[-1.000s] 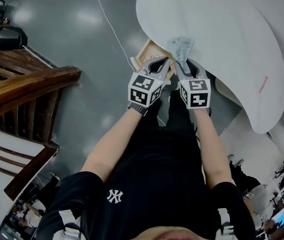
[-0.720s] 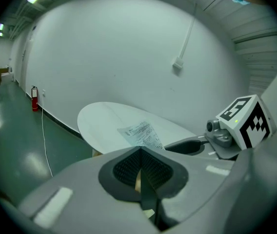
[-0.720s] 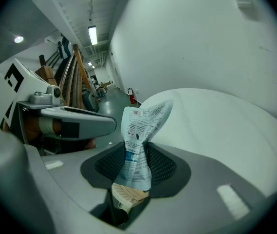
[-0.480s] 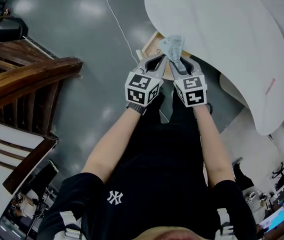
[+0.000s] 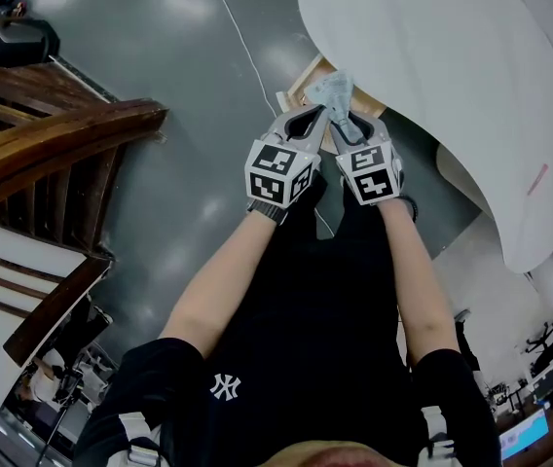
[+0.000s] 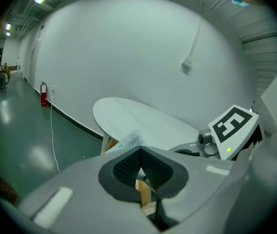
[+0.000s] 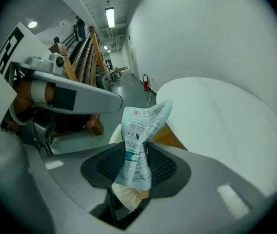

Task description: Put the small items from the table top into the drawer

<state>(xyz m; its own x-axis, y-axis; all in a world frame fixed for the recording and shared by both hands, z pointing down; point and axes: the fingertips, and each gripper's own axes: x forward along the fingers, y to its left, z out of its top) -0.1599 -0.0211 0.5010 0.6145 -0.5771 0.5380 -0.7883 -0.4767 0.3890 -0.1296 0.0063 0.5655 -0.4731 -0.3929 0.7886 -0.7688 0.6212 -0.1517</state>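
Observation:
My right gripper (image 5: 345, 117) is shut on a crumpled pale-blue printed packet (image 5: 333, 89), which sticks up from between its pads (image 7: 160, 165). The packet (image 7: 139, 139) hangs over the open wooden drawer (image 5: 306, 78) under the near edge of the white oval table (image 5: 452, 76). Close beside it on the left, my left gripper (image 5: 313, 115) is shut with nothing between its pads (image 6: 128, 167); its jaws meet at the tip. From the left gripper view the packet (image 6: 130, 140) peeks over the jaws, with the drawer's wood (image 6: 143, 193) below.
A dark wooden stair rail (image 5: 53, 154) stands to the left over the grey floor. A white cable (image 5: 242, 47) runs across the floor toward the table. A red fire extinguisher (image 6: 43, 94) stands by the far wall.
Both grippers have come down and back from the table top together, the right one rolling, and the packet has moved from over the table's edge to over the drawer.

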